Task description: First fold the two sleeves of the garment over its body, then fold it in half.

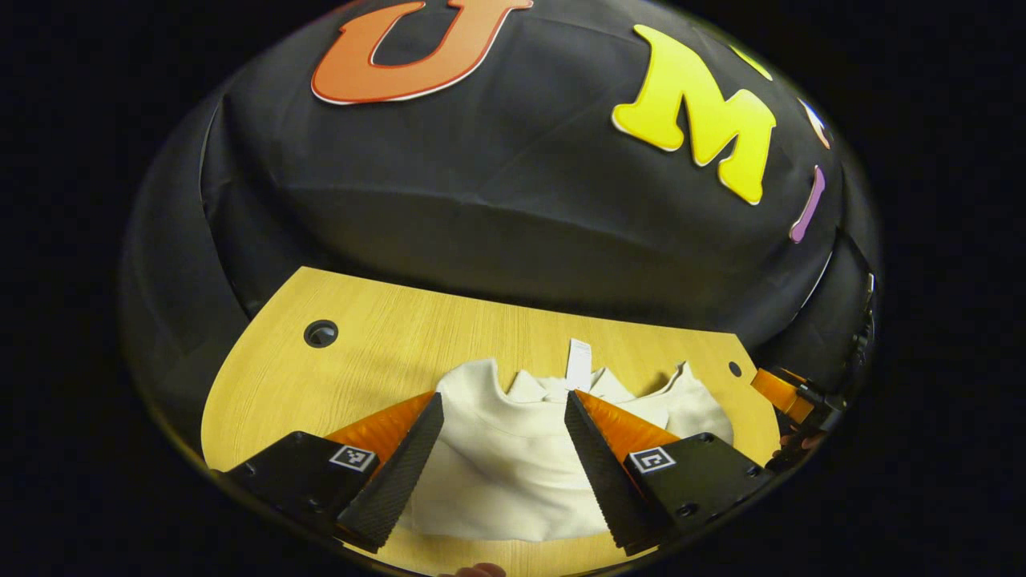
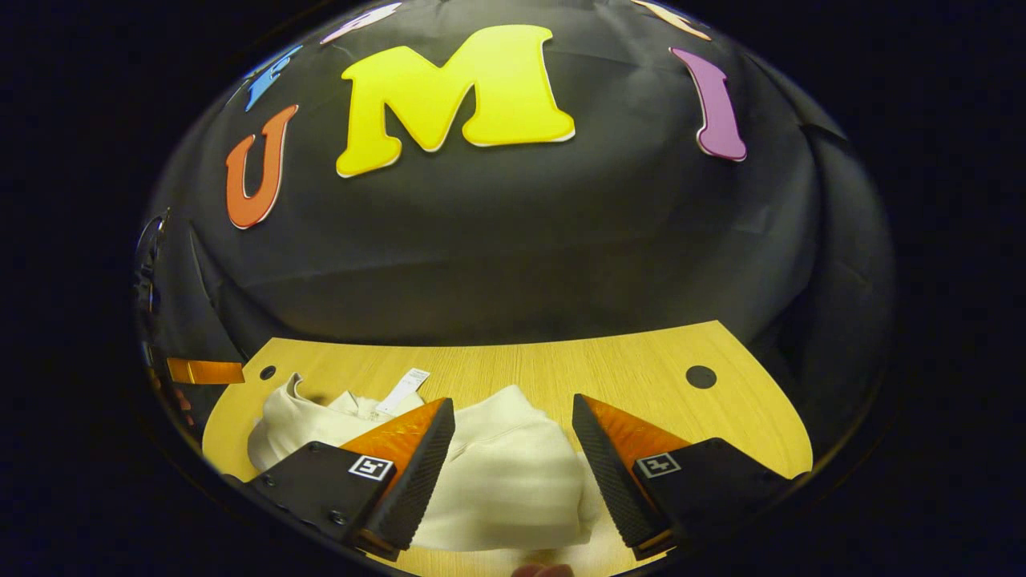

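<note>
Garment: we note a cream-white knit garment (image 1: pixel 505 457) lying bunched on the light wooden table (image 1: pixel 385 336), collar end toward the booth wall, a small white label tag (image 1: pixel 579 362) standing up at the neck.
Left gripper (image 1: pixel 502 445): jaws spread wide over the garment's body, holding nothing; cloth shows between the two fingers.
Right gripper (image 2: pixel 513 449): jaws likewise wide apart, gripping nothing; in the right gripper view we see the garment (image 2: pixel 497 481) below and between its fingers, the tag (image 2: pixel 405 389) off to the left.
Other gripper seen: at the right edge of the left gripper view, part of the right gripper (image 1: pixel 789 397) sits beside the garment.
Table: two dark round holes, one (image 1: pixel 321 333) far left, one (image 2: pixel 700 377) far right.
Person: a fingertip (image 1: pixel 477 570) peeks in at the bottom edge.
</note>
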Available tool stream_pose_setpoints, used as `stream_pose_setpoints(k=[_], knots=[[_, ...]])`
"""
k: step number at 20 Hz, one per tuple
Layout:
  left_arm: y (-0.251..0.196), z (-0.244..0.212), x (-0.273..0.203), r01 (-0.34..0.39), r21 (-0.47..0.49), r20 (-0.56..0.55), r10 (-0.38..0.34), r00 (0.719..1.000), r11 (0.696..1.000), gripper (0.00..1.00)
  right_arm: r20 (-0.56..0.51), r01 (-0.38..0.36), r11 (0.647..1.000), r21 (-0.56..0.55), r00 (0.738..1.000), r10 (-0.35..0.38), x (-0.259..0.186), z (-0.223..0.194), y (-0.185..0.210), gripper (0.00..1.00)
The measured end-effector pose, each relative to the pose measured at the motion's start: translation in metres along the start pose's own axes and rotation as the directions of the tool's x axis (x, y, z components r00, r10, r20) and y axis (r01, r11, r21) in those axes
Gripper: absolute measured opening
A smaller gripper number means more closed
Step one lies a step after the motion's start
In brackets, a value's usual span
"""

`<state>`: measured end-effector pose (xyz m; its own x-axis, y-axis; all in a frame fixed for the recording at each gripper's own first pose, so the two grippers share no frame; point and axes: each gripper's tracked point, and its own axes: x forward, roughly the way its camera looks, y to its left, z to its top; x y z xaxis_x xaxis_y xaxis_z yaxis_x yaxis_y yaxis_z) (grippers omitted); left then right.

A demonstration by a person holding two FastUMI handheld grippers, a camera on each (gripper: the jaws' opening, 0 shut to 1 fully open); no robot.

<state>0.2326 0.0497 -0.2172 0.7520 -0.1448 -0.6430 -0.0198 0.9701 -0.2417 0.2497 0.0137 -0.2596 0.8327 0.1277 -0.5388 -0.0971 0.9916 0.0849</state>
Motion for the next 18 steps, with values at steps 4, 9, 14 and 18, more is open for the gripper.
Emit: stream_pose_setpoints(k=[4, 9, 14, 18], knots=[[-0.028, 0.038, -0.055, -0.005, 0.069, 0.128, -0.004, 0.992, 0.998, 0.99, 0.129, 0.01, 0.999, -0.039, 0.992, -0.005, -0.058, 0.044, 0.001, 0.94], [-0.053, 0.066, -0.122, -0.029, 0.112, 0.254, 0.0, 0.967, 0.993, 0.98, 0.273, 0.027, 0.995, -0.097, 0.962, 0.001, -0.131, 0.081, 0.008, 0.93], [-0.065, 0.078, -0.19, -0.097, 0.117, 0.375, 0.046, 0.926, 0.988, 0.98, 0.348, 0.033, 0.997, -0.068, 0.938, -0.008, -0.195, 0.093, 0.01, 0.93], [-0.072, 0.085, -0.245, -0.149, 0.125, 0.497, 0.068, 0.865, 0.981, 0.98, 0.405, 0.043, 0.999, -0.027, 0.914, -0.028, -0.239, 0.096, 0.009, 0.93]])
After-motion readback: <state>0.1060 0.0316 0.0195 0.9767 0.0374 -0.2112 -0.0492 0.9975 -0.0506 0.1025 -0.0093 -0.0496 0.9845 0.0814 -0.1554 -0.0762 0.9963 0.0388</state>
